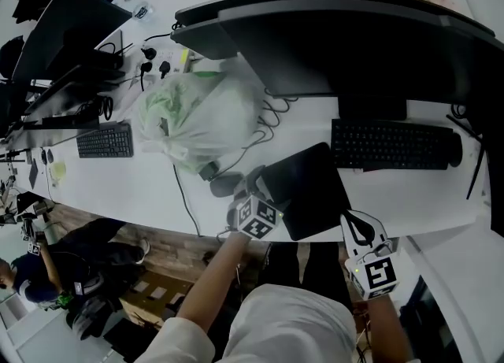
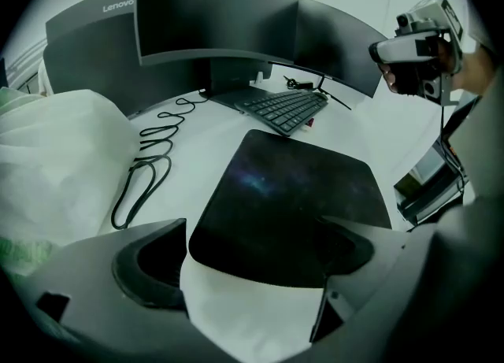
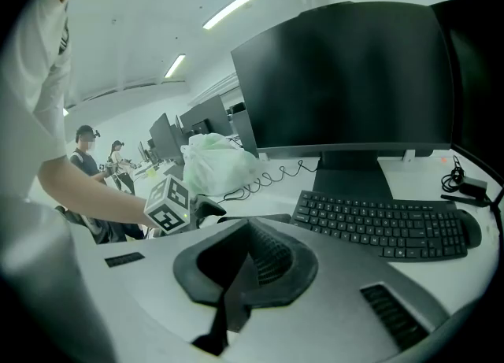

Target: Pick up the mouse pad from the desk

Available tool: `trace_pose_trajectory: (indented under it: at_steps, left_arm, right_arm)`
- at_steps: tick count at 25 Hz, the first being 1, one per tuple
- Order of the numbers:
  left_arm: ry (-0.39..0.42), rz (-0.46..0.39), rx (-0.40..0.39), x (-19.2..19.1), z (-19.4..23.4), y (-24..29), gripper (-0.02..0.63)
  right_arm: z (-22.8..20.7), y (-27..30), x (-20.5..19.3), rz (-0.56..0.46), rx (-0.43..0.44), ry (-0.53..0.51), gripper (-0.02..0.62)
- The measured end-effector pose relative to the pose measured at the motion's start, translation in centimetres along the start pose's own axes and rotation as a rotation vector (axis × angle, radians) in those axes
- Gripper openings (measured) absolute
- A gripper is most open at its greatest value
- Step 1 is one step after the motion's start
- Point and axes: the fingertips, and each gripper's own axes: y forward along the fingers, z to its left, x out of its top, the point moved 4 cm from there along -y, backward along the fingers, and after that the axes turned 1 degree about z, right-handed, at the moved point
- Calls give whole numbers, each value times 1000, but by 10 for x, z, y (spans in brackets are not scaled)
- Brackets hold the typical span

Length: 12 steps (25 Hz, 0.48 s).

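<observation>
Your left tool [image 2: 252,253] stood open over the mouse pad's [image 2: 291,196] near edge; your right tool [image 3: 236,271] was closed, empty.

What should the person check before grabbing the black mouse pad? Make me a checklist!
1. Left tool open: ok, its jaws stand apart.
2. Mouse pad lined up: ok, its near edge shows between those jaws.
3. Pad top bare: ok, nothing lies on it.
4. Cable and keyboard off the pad: ok, both lie apart from it.
5. Room for a jaw under the pad: cannot tell; it lies flat on the desk.
6. Right tool out of the way: ok, shut, empty, held off the pad.
</observation>
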Motion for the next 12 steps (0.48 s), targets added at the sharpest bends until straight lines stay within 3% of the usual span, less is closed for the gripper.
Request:
trace_pose_trajectory:
  at_steps: [5, 12]
  left_arm:
    - [5, 21, -13, -2, 2, 7, 526]
    - [14, 26, -2, -1, -1, 6, 498]
  right_arm:
    - [-3, 2, -4, 12, 4, 14, 12]
    - [-8, 1, -11, 27, 9, 23, 12]
